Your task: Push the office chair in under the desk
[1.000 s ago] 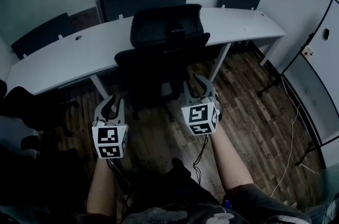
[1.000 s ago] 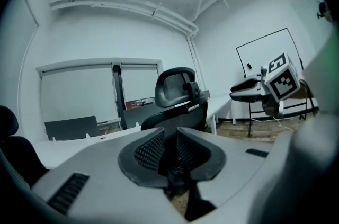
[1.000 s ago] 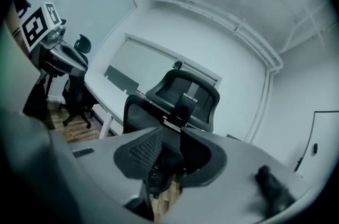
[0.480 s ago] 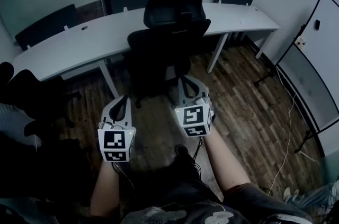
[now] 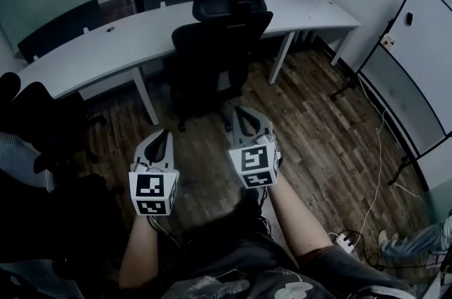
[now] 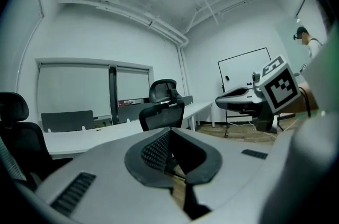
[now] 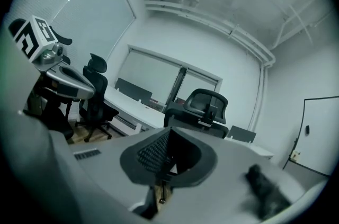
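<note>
1. Your left gripper and right gripper both have their jaws pressed together, with nothing between them.
2. The office chair stands at 12 o'clock, apart from both grippers, its backrest at the near edge of the white desk.

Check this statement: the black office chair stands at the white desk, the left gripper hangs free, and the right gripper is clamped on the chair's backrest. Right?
Wrong about the right gripper: the right gripper view shows its jaws together on nothing, short of the office chair. The chair does stand at the white desk, and the left gripper hangs free.
</note>
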`<state>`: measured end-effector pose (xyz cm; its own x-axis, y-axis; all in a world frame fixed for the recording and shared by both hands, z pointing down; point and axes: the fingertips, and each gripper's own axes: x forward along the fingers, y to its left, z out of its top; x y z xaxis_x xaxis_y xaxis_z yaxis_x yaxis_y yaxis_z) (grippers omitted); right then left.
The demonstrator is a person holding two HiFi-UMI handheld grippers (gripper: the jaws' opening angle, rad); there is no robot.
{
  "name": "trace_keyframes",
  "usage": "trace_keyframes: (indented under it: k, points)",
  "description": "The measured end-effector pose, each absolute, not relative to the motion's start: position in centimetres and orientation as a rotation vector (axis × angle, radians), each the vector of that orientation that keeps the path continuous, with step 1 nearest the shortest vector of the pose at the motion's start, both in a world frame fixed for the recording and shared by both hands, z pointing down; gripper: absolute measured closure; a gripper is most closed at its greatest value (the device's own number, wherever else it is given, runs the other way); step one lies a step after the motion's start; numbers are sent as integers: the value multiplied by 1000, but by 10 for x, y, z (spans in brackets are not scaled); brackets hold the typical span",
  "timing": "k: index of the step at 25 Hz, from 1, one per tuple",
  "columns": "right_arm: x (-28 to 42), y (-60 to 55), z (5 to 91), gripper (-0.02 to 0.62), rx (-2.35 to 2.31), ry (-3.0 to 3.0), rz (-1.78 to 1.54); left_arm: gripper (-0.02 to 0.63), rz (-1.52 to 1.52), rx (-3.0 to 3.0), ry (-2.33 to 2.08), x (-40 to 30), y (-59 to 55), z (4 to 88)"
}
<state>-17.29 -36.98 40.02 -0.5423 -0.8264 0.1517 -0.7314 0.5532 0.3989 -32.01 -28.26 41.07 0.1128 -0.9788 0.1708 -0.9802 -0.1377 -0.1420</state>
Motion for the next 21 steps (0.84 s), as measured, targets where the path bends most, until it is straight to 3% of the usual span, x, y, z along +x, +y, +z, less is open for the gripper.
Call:
trace_keyframes:
  k: [21]
  points:
    - [-136,-330,400,574,1279,-2512,-332,591,301,2383,-2020,-277,-265,405]
